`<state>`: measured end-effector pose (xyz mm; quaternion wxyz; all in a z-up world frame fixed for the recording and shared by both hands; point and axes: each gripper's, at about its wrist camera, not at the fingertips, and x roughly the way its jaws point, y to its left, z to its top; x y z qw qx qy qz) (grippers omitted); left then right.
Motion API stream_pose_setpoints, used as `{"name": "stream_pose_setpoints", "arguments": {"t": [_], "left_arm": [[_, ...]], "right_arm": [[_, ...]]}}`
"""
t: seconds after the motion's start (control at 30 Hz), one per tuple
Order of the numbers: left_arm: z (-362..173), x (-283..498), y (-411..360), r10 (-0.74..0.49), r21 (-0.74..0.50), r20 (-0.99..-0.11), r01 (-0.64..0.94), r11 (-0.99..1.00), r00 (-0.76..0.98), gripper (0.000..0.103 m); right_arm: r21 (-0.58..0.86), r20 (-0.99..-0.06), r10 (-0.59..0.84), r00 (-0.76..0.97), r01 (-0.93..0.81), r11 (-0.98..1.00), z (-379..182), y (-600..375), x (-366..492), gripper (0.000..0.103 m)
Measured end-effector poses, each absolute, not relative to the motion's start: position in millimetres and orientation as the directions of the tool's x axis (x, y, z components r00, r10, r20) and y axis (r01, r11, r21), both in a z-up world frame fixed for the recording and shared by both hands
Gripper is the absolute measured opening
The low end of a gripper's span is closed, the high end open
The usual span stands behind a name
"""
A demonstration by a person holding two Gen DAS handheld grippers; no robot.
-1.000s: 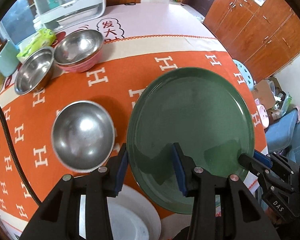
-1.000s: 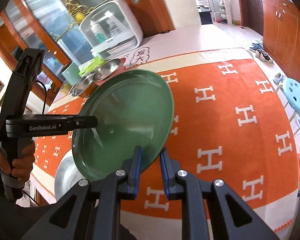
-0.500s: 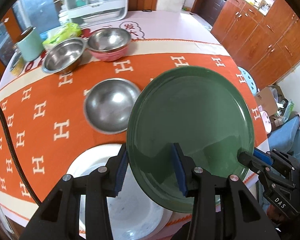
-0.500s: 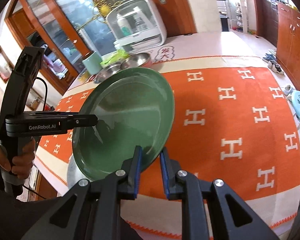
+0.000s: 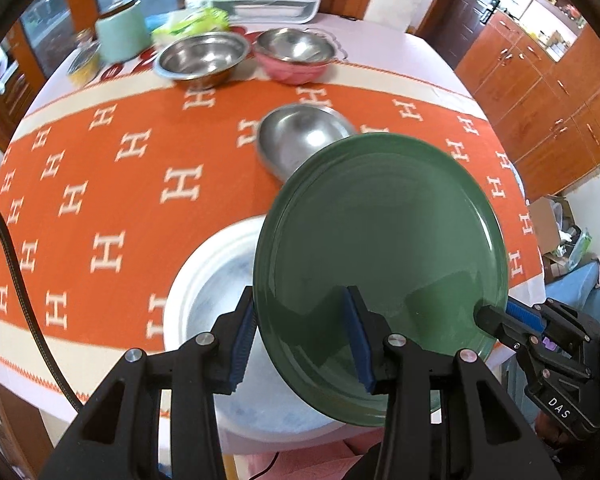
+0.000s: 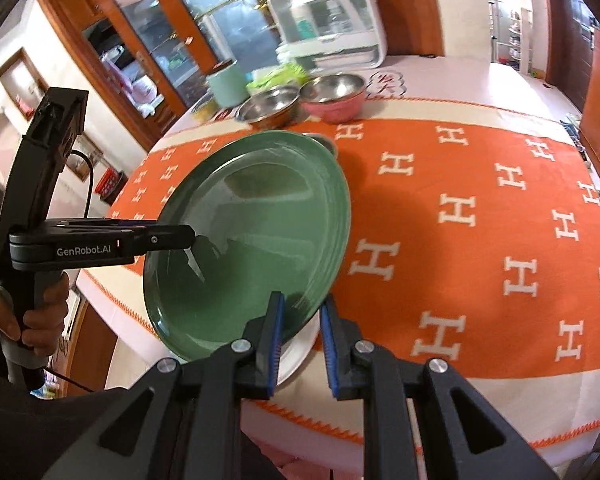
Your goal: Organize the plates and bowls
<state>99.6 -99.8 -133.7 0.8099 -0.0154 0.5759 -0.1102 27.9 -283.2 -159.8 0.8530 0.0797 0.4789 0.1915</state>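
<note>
Each claw pinched a rim: the left claw (image 5: pixel 300 340) on one edge of the green plate (image 5: pixel 380 248), the right claw (image 6: pixel 300 340) opposite, holding it tilted above the white plate (image 5: pixel 204 292) on the table (image 6: pixel 480 208), presumably for stacking.

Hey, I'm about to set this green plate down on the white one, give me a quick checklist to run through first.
1. Left tool clamped on the green plate rim: ok.
2. Right tool clamped on the rim at another spot: ok.
3. White plate underneath the green plate: ok, though it sits partly off to one side.
4. Green plate level: not ok, it is tilted.
5. Nearest steel bowl apart from the white plate: ok, cloth shows between them.
6. White plate's surface bare: cannot tell, the green plate hides part of it.
</note>
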Motion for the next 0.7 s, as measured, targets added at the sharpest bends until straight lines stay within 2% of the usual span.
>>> {"name": "stream_pose_setpoints", "arguments": {"t": [0.7], "left_arm": [[-197, 64, -29, -0.177, -0.178, -0.960, 0.014, 0.984, 0.217, 0.040]], "right_arm": [[0.242, -0.893, 0.355, 0.278, -0.369, 0.897, -203, -209, 30, 0.022]]}}
